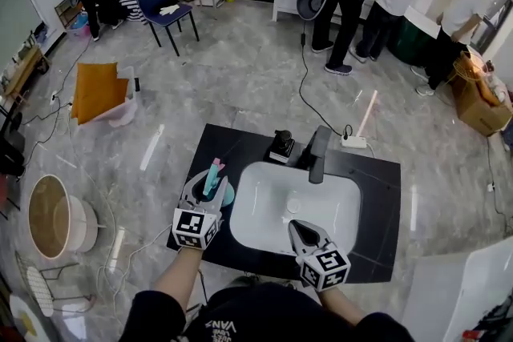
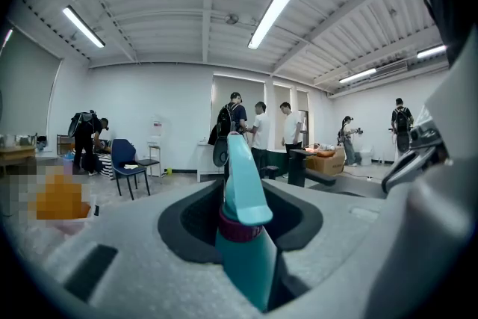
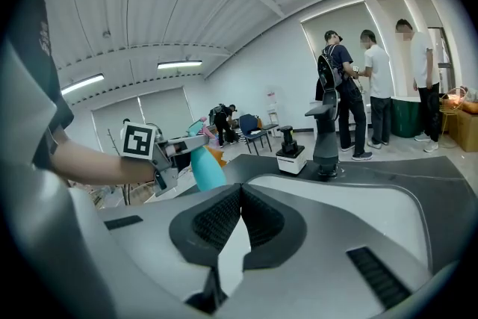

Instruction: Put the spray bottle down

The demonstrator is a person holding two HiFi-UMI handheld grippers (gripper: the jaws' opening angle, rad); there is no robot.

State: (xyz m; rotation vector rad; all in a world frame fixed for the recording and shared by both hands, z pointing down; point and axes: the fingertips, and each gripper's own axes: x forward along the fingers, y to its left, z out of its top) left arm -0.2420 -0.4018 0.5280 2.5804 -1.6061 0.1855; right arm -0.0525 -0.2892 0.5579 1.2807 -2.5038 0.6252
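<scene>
A teal spray bottle (image 1: 215, 180) with a pink trigger stands upright between the jaws of my left gripper (image 1: 210, 187), over the left end of the black counter (image 1: 377, 196). In the left gripper view the spray bottle (image 2: 243, 250) fills the gap of the left gripper (image 2: 240, 198), which is shut on its body below the dark collar. My right gripper (image 1: 296, 227) hovers over the front of the white sink basin (image 1: 264, 212); its tips meet with nothing between them. From the right gripper (image 3: 238, 192) view the spray bottle (image 3: 206, 169) shows at the left.
A black faucet (image 1: 318, 154) and a soap dispenser (image 1: 281, 146) stand behind the basin. A power strip (image 1: 353, 142) lies on the floor beyond the counter. Several people stand at the back right. A blue chair (image 1: 164, 8), an orange cushion (image 1: 98, 90) and a round basket (image 1: 50, 217) are at the left.
</scene>
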